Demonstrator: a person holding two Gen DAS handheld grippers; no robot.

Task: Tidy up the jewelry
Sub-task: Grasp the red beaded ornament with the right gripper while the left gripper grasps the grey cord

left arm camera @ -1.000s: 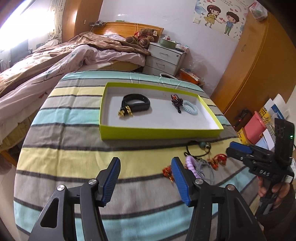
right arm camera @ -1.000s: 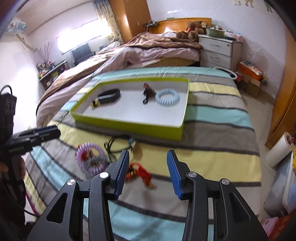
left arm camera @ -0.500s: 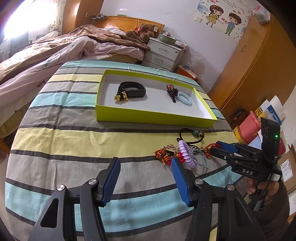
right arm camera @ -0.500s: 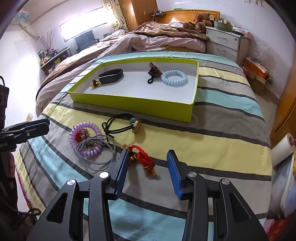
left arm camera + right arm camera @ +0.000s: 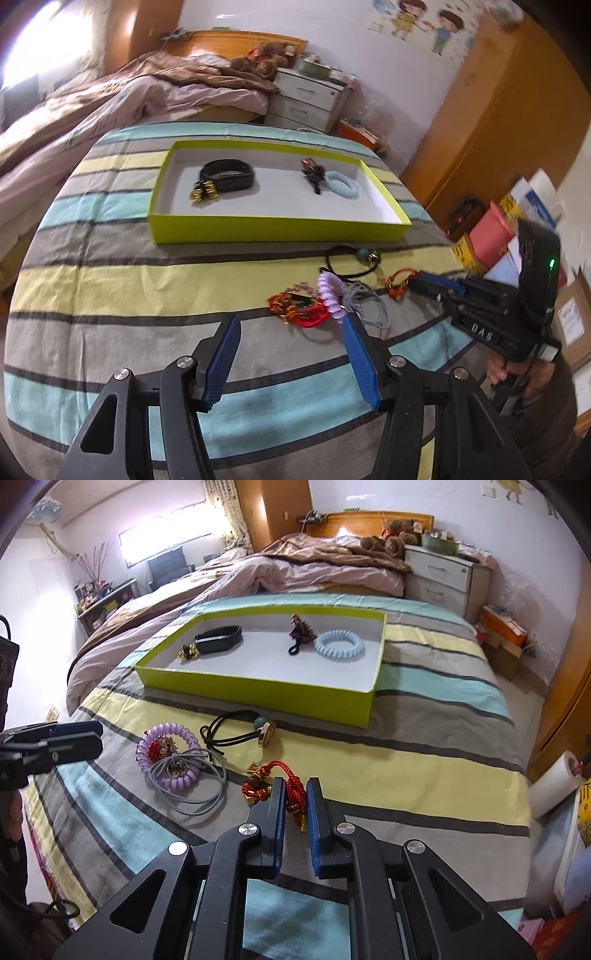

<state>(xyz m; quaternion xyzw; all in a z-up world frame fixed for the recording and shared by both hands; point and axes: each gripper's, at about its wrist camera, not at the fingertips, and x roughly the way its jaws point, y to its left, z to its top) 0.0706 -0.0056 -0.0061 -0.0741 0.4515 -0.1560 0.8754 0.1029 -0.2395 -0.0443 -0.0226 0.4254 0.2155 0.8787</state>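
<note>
A lime-green tray (image 5: 280, 226) (image 5: 258, 692) on the striped cloth holds a black bracelet (image 5: 218, 638), a gold charm (image 5: 186, 651), a dark hair clip (image 5: 301, 633) and a light blue coil tie (image 5: 339, 643). In front of it lie a purple coil tie (image 5: 168, 755), grey elastic loops (image 5: 199, 782), a black cord with a bead (image 5: 240, 734) and a red knotted cord ornament (image 5: 284, 779). My right gripper (image 5: 295, 794) is shut on the red cord ornament. My left gripper (image 5: 291, 354) is open and empty, just short of the purple tie (image 5: 332, 297).
A bed with a pink and brown quilt (image 5: 295, 568) stands behind the table. A white nightstand (image 5: 443, 579) and an orange wardrobe (image 5: 498, 110) are at the right. Boxes (image 5: 495, 236) and a paper roll (image 5: 554, 786) lie off the table's right edge.
My right gripper moved forward and down and closed on the red cord ornament. My left gripper drew a little nearer the pile and stayed open.
</note>
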